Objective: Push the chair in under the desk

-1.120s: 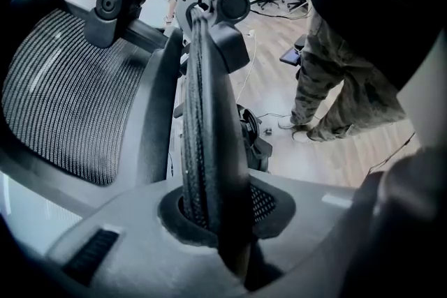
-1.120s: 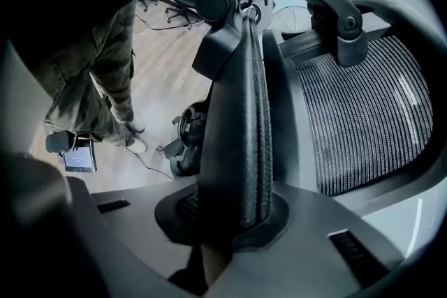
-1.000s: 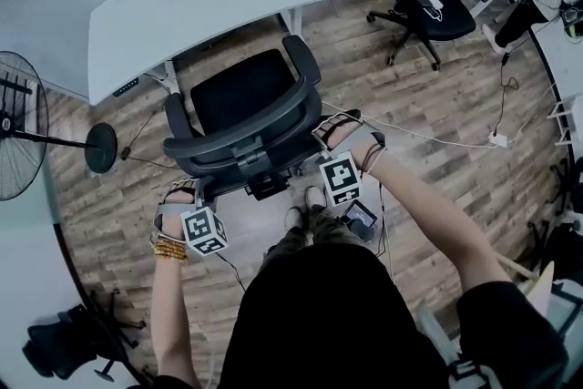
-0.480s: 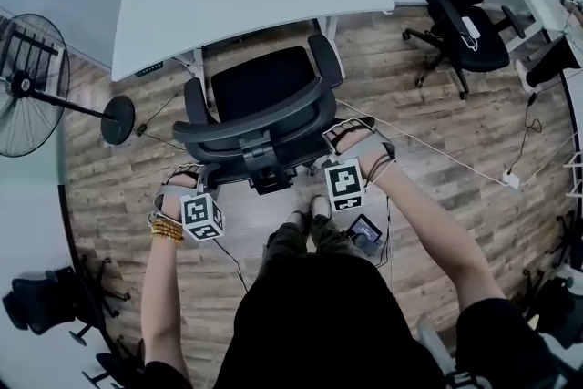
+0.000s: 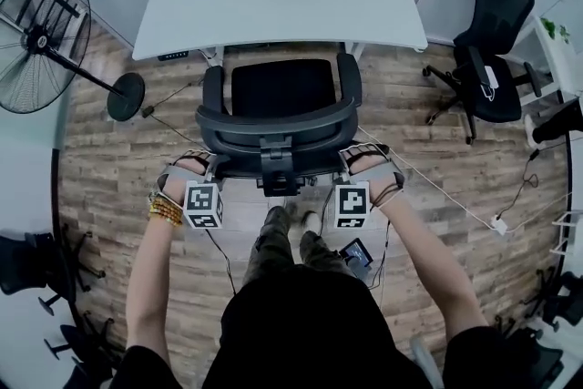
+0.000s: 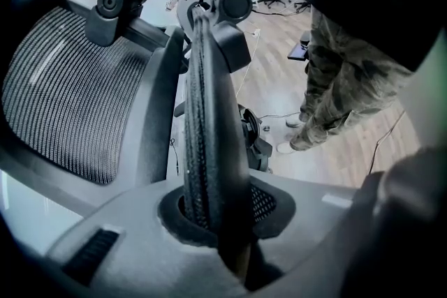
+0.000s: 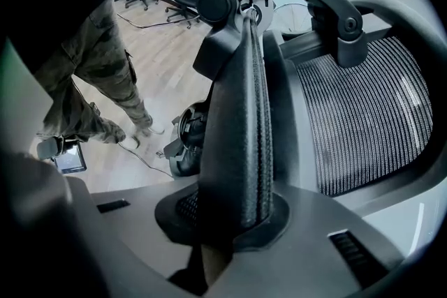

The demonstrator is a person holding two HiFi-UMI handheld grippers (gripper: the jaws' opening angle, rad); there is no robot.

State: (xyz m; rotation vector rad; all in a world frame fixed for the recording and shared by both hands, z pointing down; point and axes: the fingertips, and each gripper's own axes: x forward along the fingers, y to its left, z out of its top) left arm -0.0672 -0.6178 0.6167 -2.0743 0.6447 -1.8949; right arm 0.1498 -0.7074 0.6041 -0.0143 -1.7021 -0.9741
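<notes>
Before the white counter [image 5: 273, 0], my left gripper [image 5: 206, 168] and right gripper [image 5: 350, 167] clamp their fingers on the office chair [image 5: 278, 96] backrest. It has rolled forward, and its seat now reaches the counter edge, so I judge the push unfinished.

The chair [image 5: 282, 88] has rolled a little nearer the desk [image 5: 273, 0].

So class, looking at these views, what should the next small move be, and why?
Probably push the chair straight forward toward the desk. The left gripper and right gripper are each shut on a side edge of its backrest, and the whole seat shows in front of the desk's edge, so it isn't under yet.
</notes>
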